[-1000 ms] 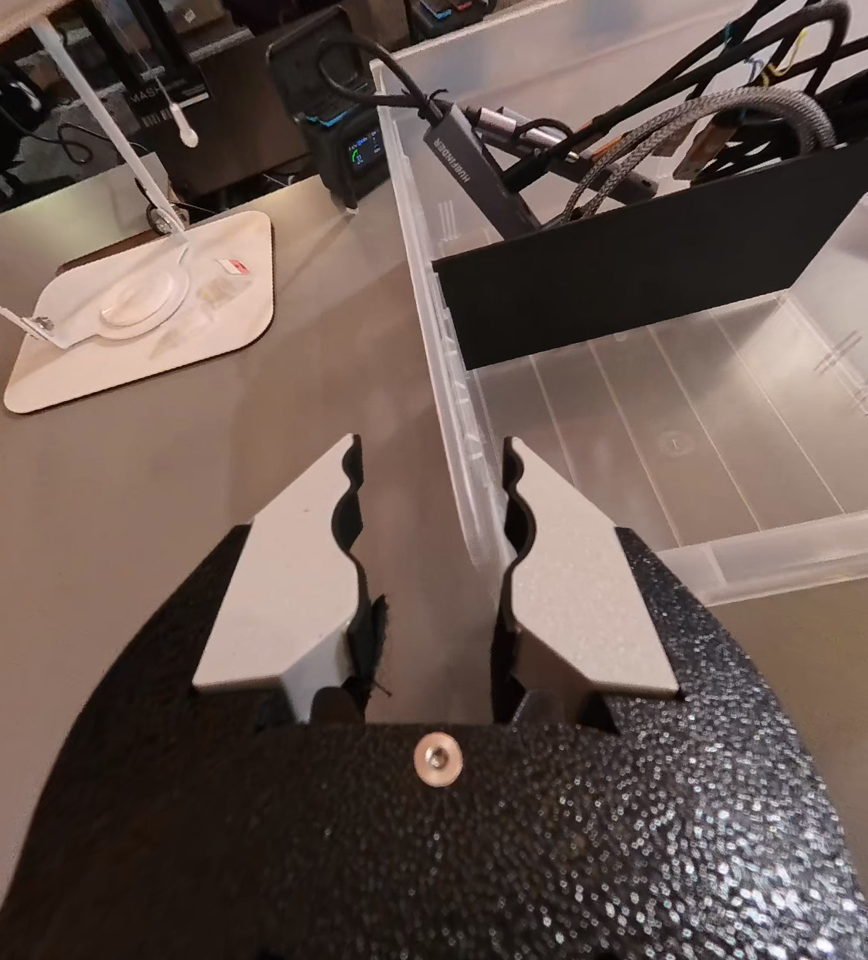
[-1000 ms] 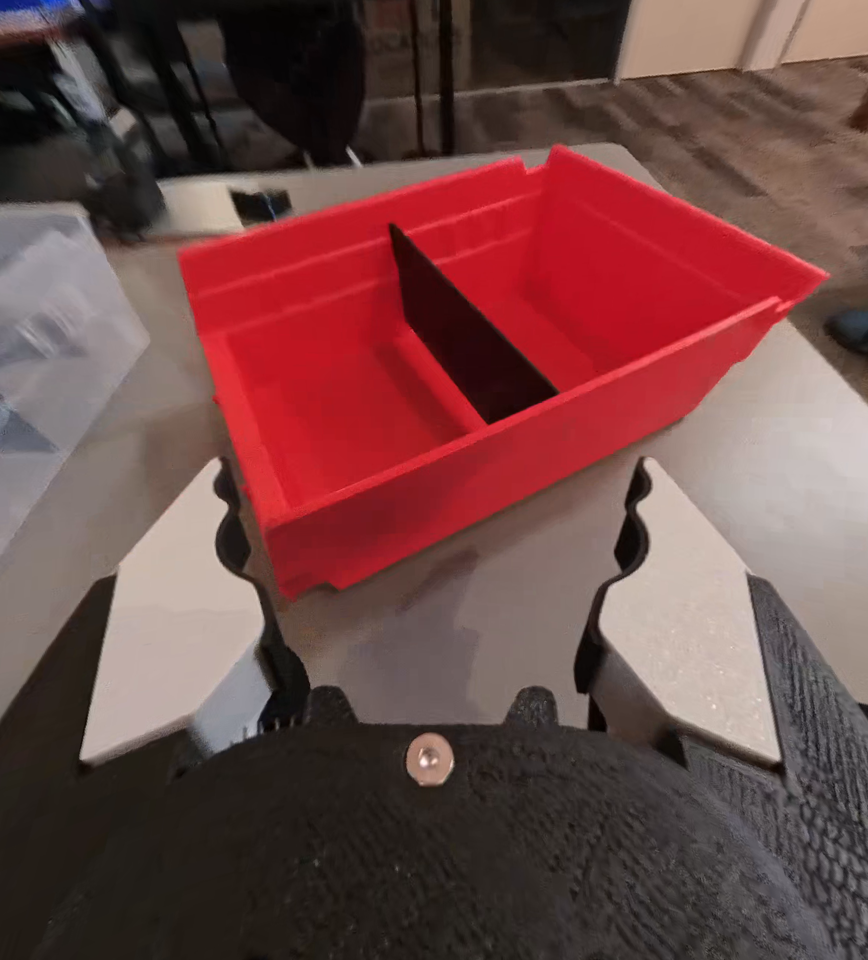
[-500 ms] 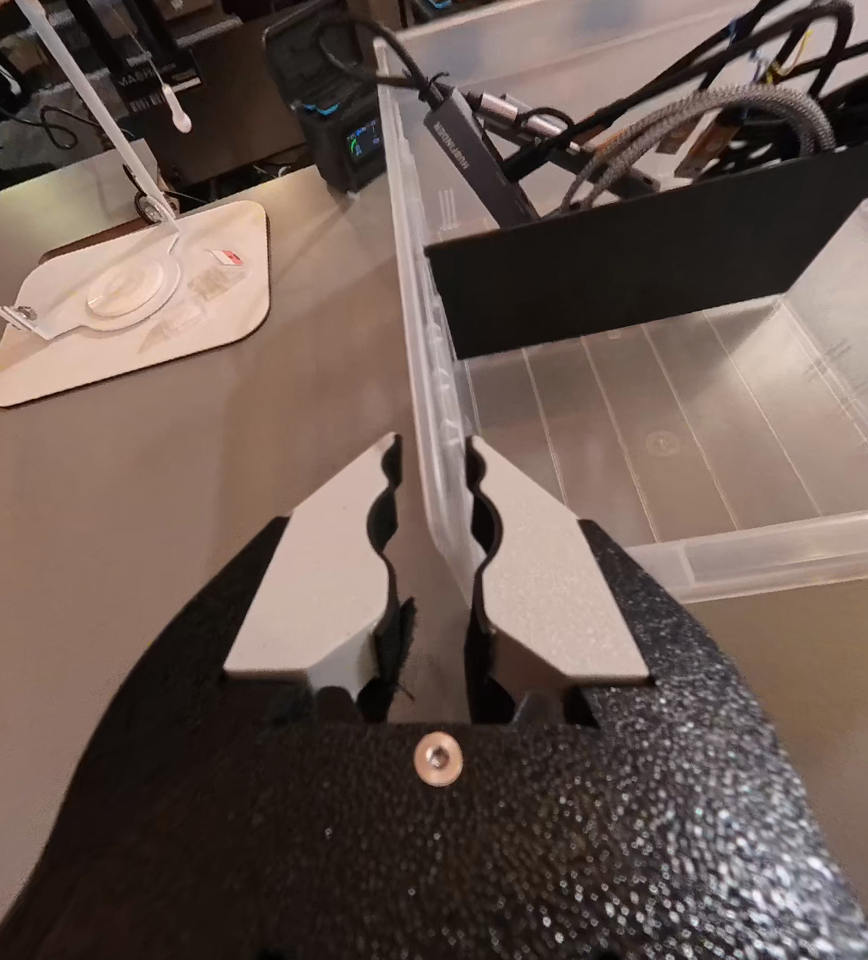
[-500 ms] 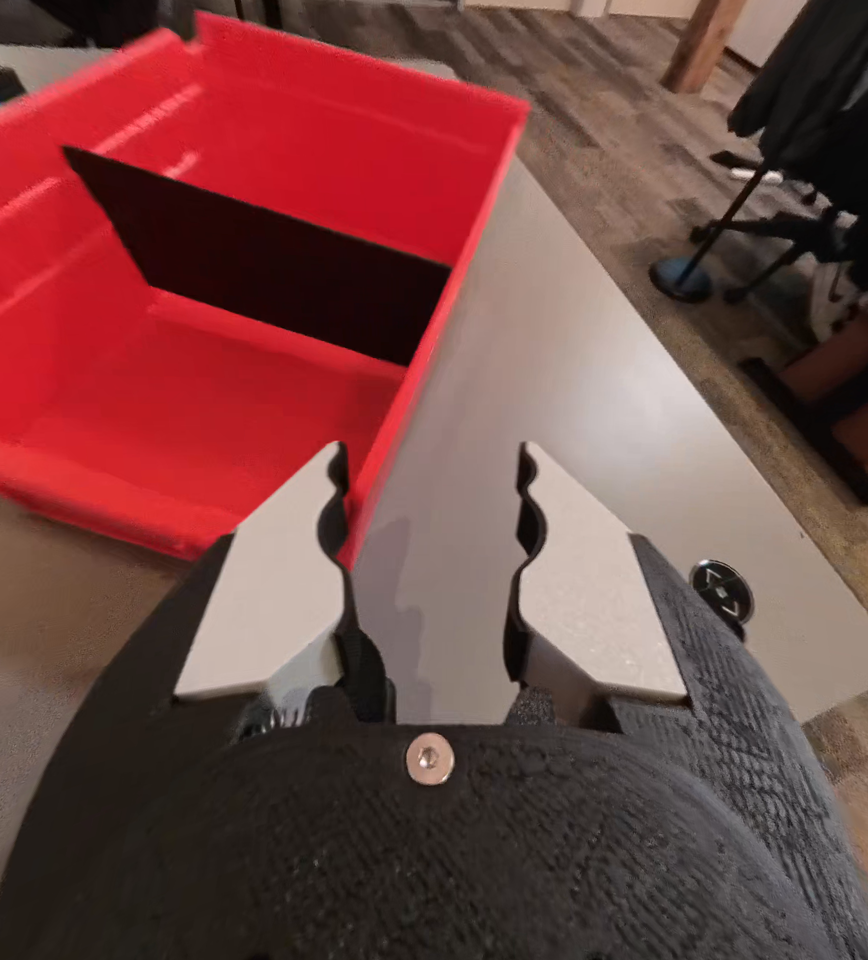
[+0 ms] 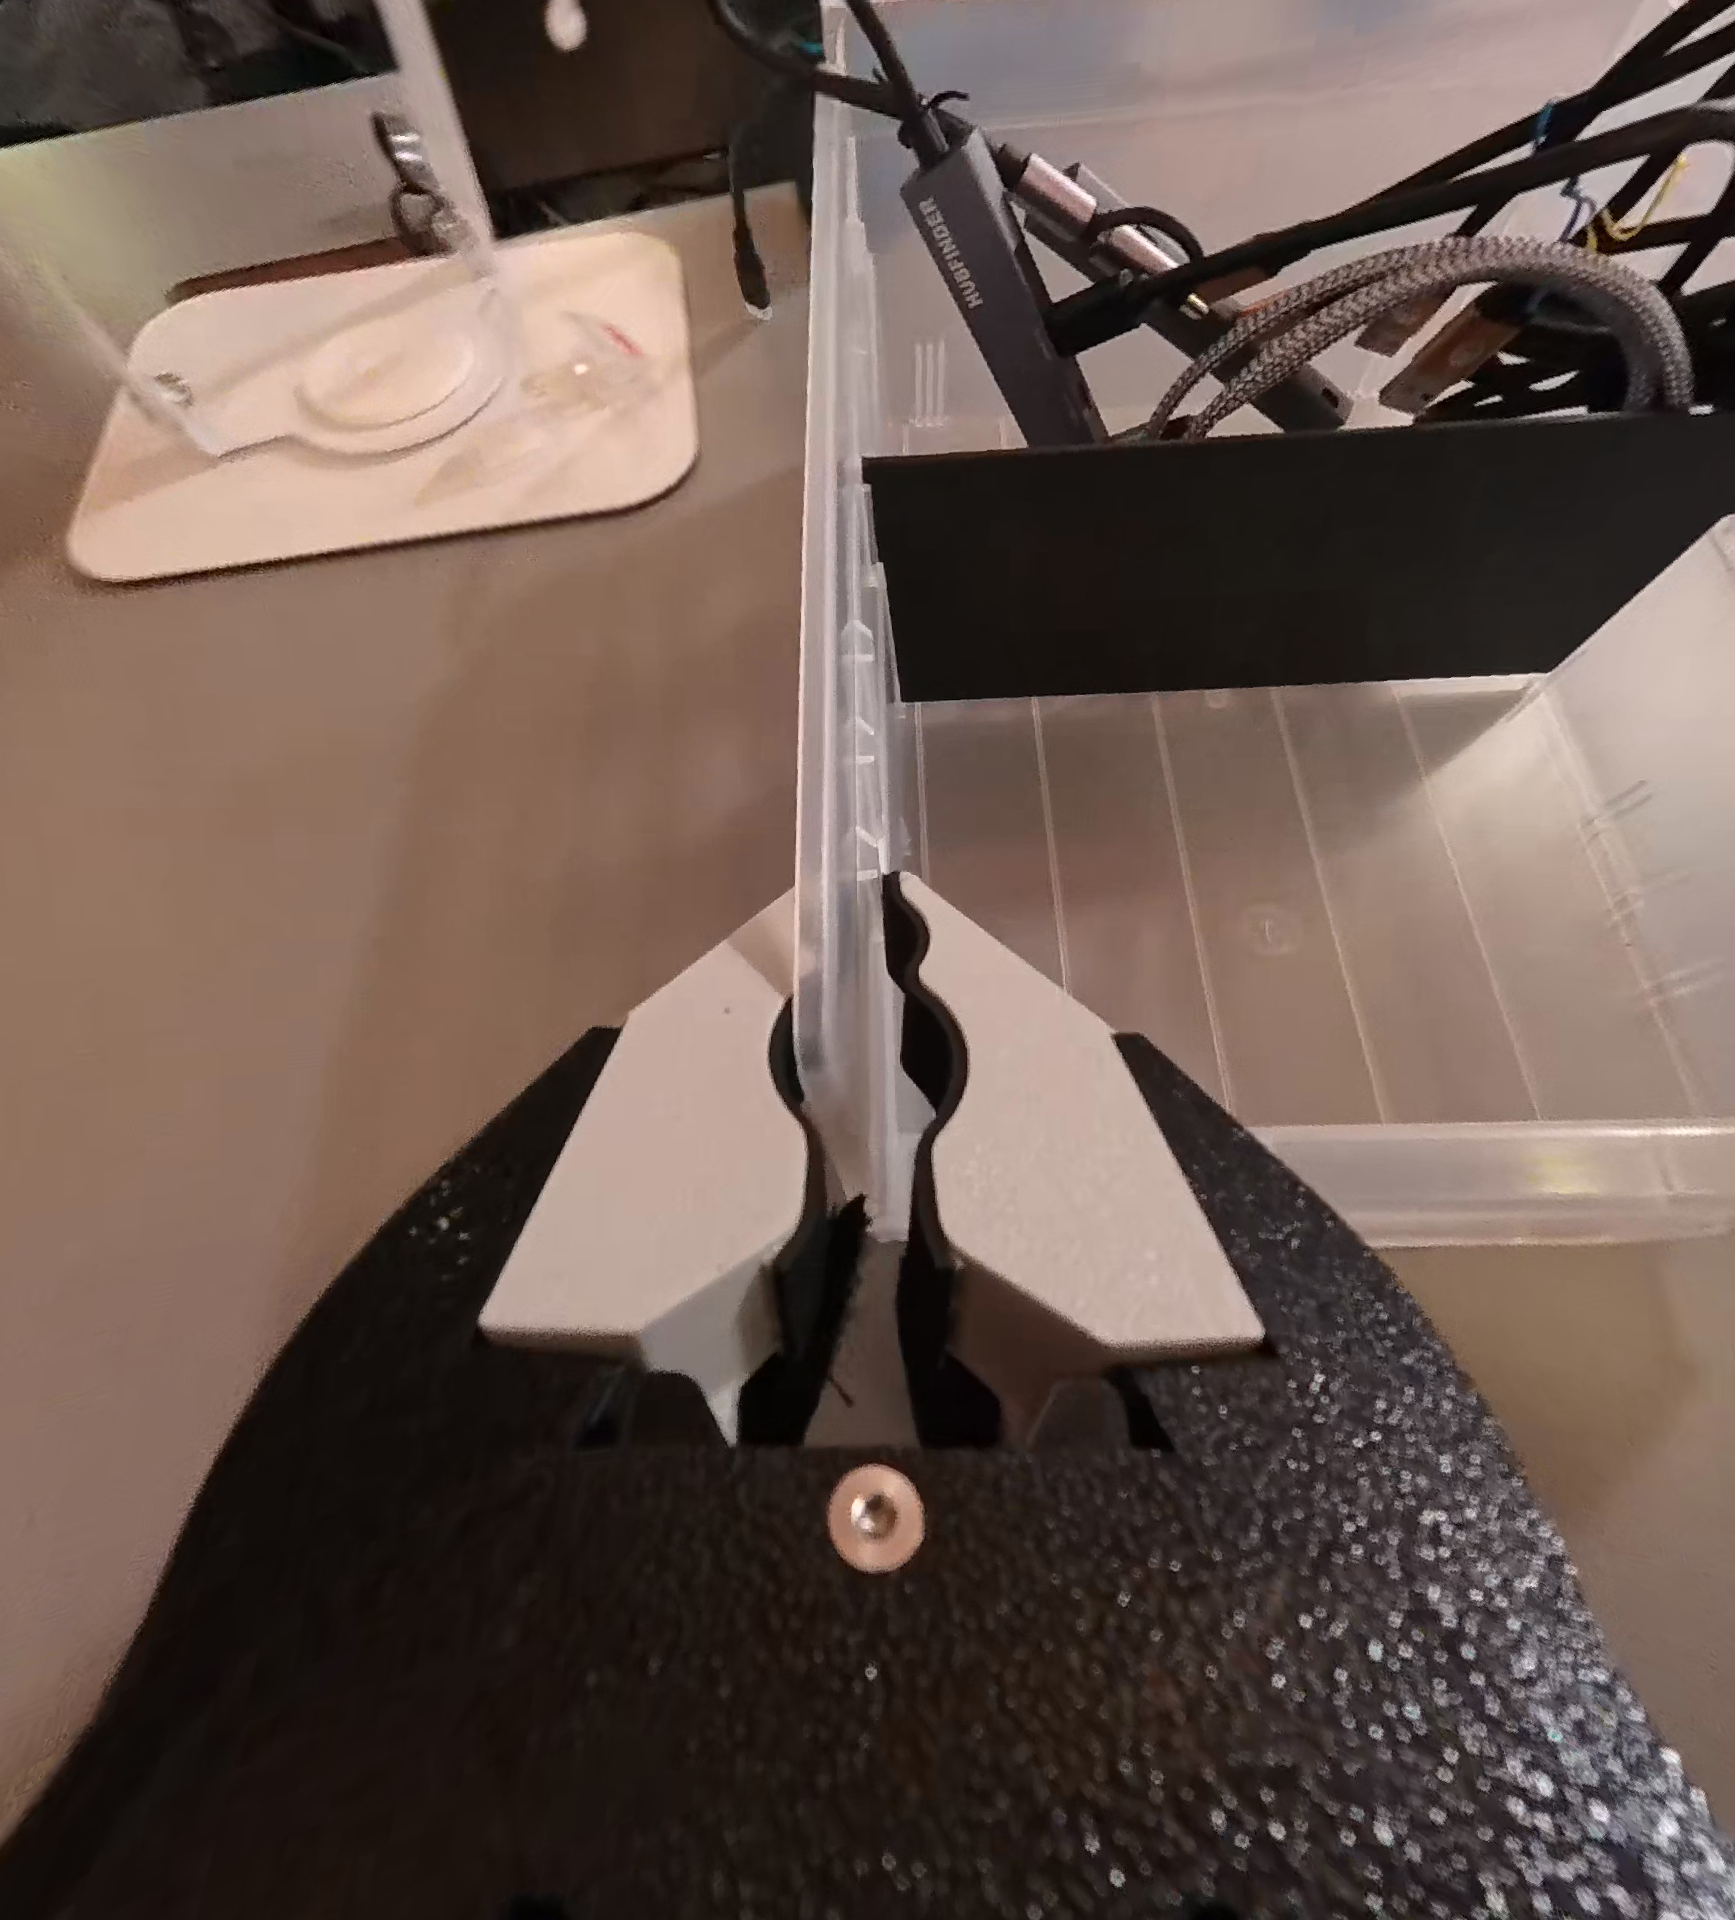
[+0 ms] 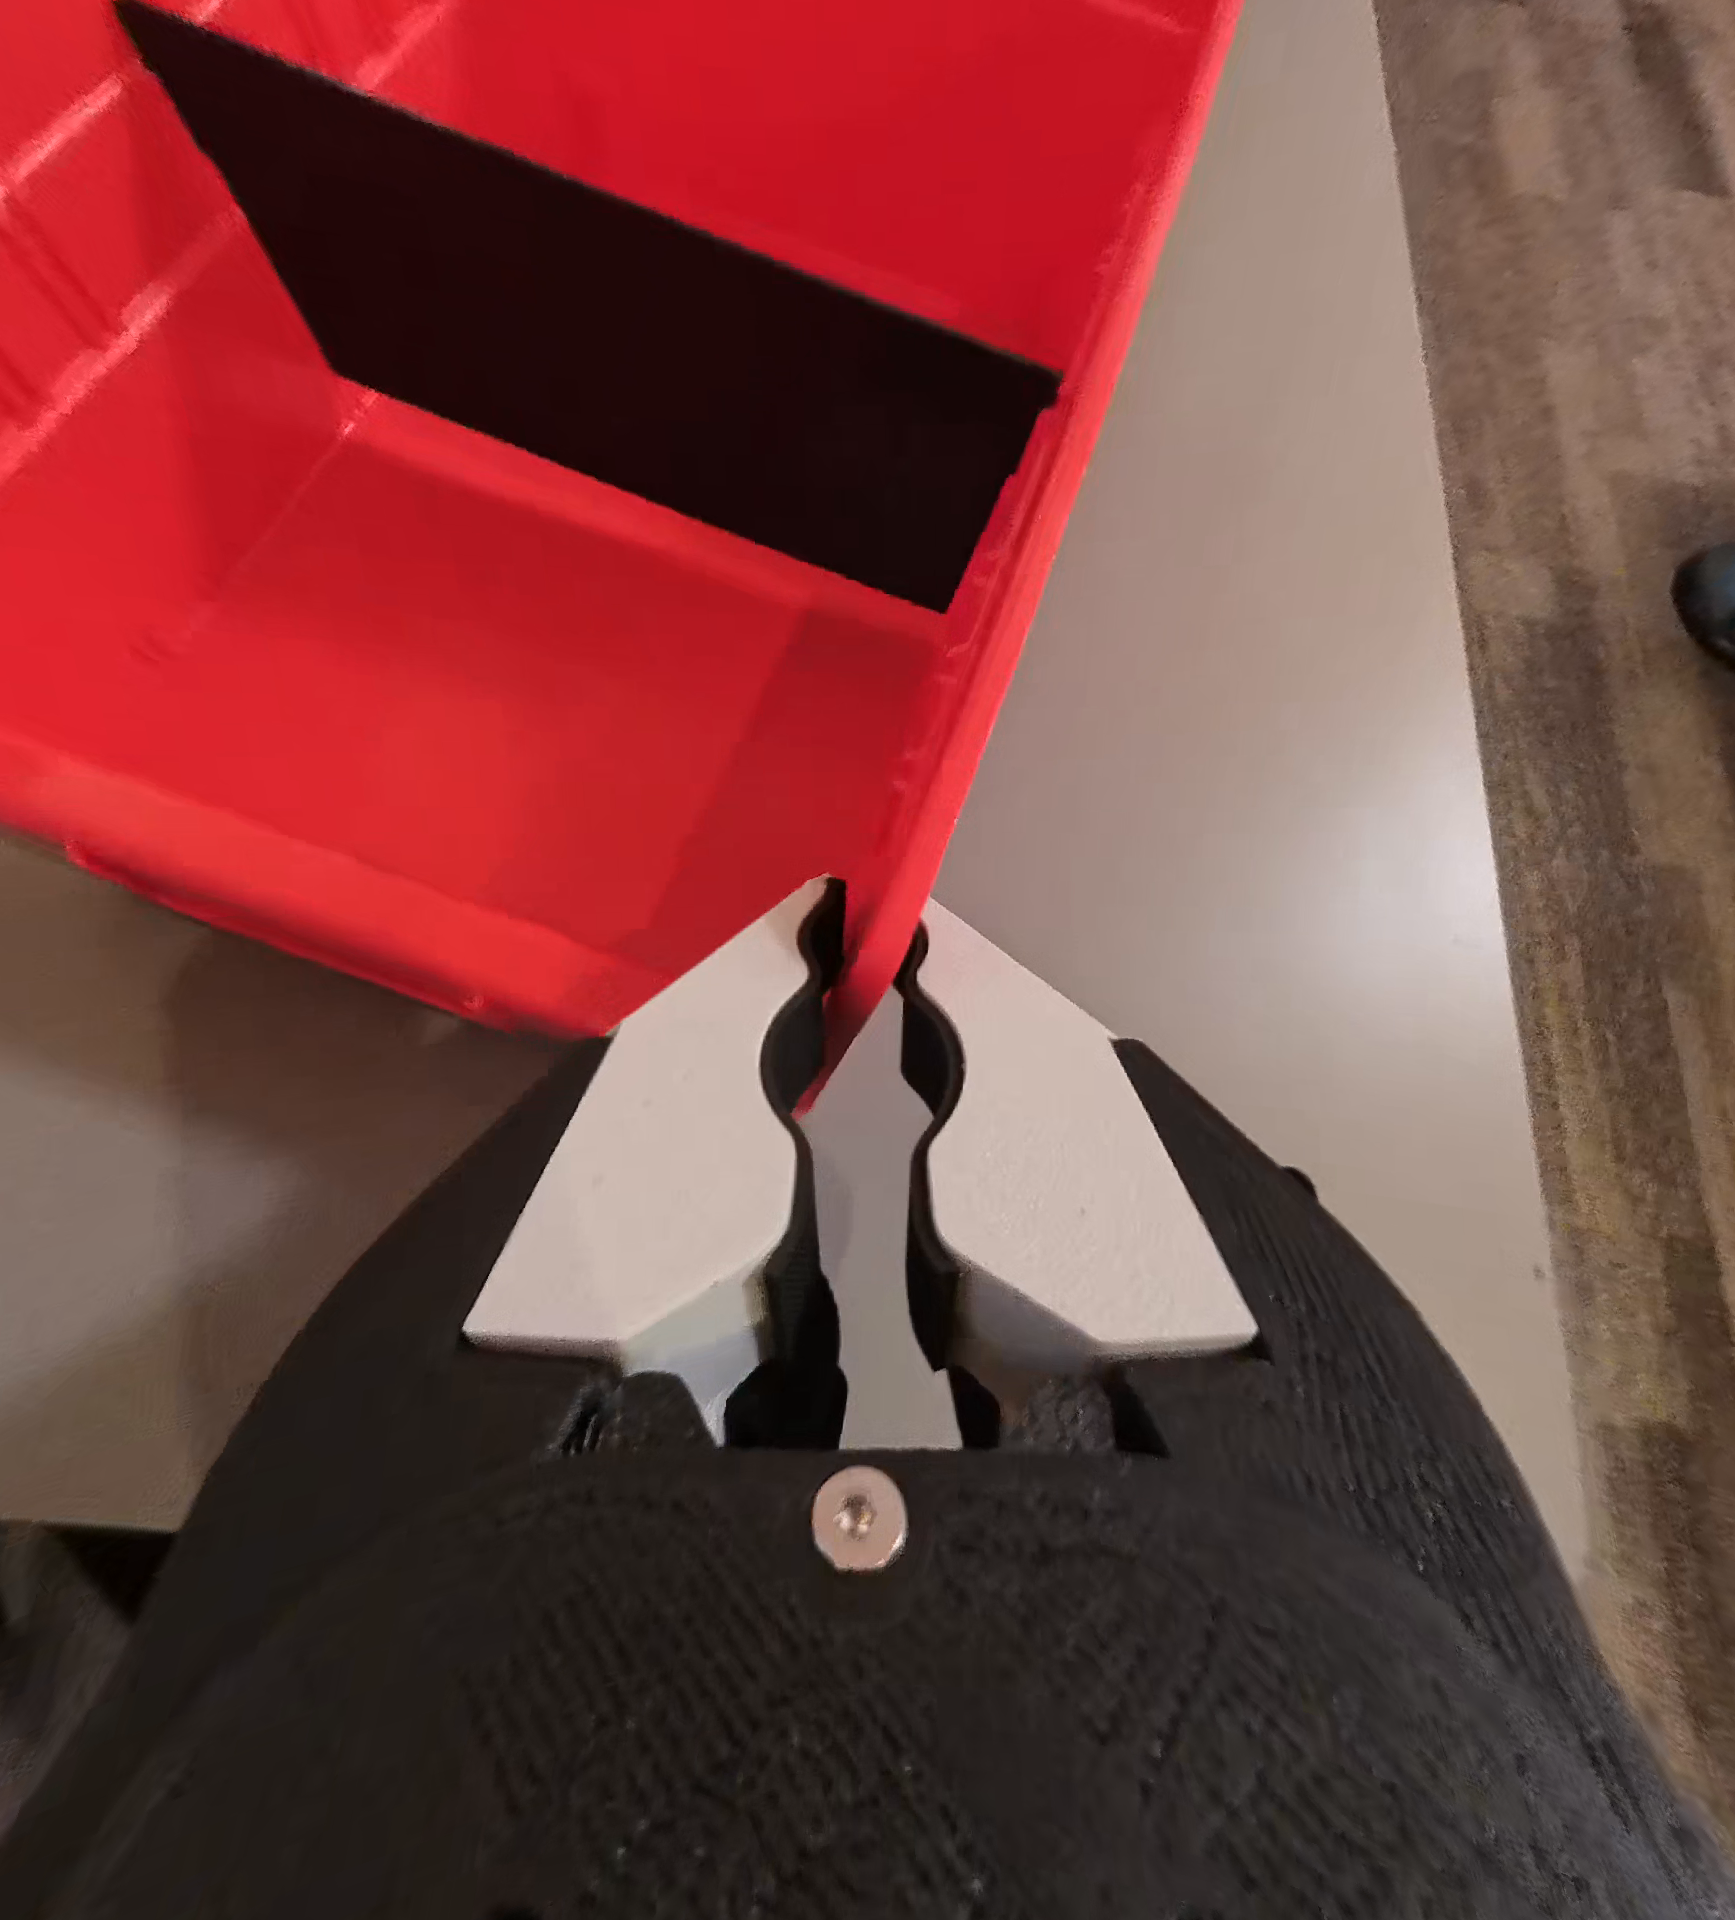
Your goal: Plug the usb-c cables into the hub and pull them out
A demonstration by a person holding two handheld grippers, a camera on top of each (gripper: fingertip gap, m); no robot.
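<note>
My left gripper (image 5: 844,914) is shut on the left wall of a clear plastic bin (image 5: 837,644), near its front corner. A black divider (image 5: 1310,551) splits the bin. Behind it, in the far compartment, a dark grey hub (image 5: 988,291) leans against the wall with several black and braided cables (image 5: 1465,291) tangled around it. The near compartment is empty. My right gripper (image 6: 873,904) is shut on the right wall of a red bin (image 6: 1029,623), at its near corner. A black divider (image 6: 614,343) splits the red bin, and both parts look empty.
A white flat base with a clear stand (image 5: 395,405) sits on the grey table (image 5: 323,883) left of the clear bin. The table's right edge (image 6: 1465,727) runs close to the red bin, with wooden floor (image 6: 1621,520) beyond. My hands' fingertips stand some 65 cm from each other.
Both grippers moved forward and closed: the left on the clear bin's left wall, the right on the red bin's right wall. Both were open one second ago.
</note>
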